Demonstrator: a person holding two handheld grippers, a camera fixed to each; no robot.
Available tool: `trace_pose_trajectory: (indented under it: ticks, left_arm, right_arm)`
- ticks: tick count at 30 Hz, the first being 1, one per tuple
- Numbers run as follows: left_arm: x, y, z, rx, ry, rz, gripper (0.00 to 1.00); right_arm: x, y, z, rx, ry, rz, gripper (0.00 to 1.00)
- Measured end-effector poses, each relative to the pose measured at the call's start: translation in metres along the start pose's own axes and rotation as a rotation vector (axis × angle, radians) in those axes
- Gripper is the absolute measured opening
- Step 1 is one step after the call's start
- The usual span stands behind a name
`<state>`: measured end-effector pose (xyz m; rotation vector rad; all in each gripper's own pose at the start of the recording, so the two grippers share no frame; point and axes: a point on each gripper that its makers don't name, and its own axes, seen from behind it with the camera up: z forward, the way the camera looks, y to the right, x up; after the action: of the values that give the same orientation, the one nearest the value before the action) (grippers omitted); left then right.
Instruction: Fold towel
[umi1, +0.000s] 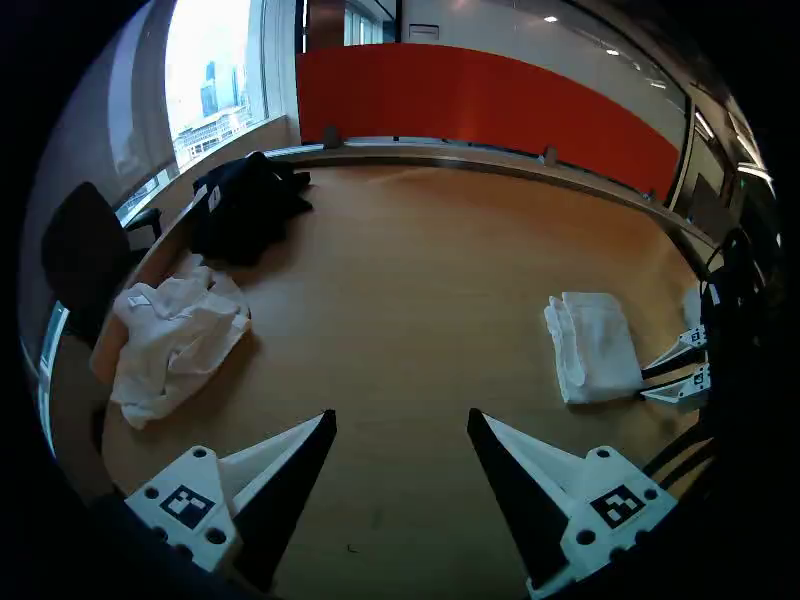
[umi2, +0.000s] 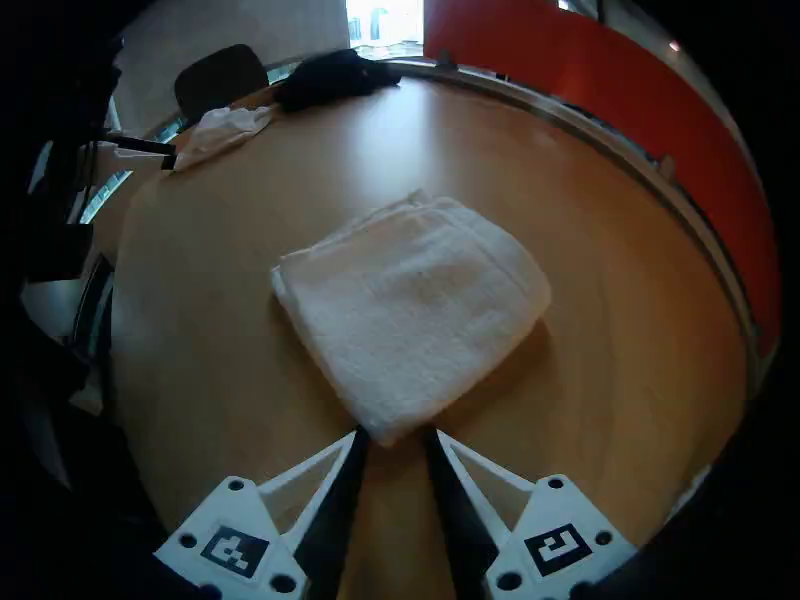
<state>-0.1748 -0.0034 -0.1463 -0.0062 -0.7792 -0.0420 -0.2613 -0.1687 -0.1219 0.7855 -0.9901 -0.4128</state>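
Note:
A white towel (umi2: 415, 310), folded into a thick rectangle, lies flat on the round wooden table (umi2: 600, 330). My right gripper (umi2: 395, 434) sits at its near corner, and both narrowed fingers touch the corner that lies between them. In the left gripper view the same towel (umi1: 595, 345) lies at the right, with the right gripper (umi1: 645, 383) at its edge. My left gripper (umi1: 400, 415) hovers open over bare wood, well away from the towel, with nothing between its fingers.
A crumpled pile of white cloth (umi1: 175, 335) lies at the table's left edge, with a black garment (umi1: 245, 200) beyond it. A dark chair (umi1: 80, 255) stands outside that edge. An orange wall panel (umi1: 480, 100) runs behind the table.

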Motion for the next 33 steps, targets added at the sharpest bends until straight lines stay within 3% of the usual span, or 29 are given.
trace_pose_trajectory:
  ticks: [7,10,33]
  left_arm:
    - [0.000,0.001,0.000,-0.001,0.001,-0.001,0.98]
    - [0.000,0.002,0.000,-0.001,-0.001,0.001,0.98]
    - [0.004,0.004,0.005,-0.004,0.005,-0.006,0.98]
  right_arm:
    - [0.001,-0.003,0.001,-0.001,0.007,-0.010,0.11]
    - [0.003,-0.004,0.002,0.005,0.011,-0.014,0.07]
    - [0.009,0.003,-0.008,0.006,0.026,0.006,0.05]
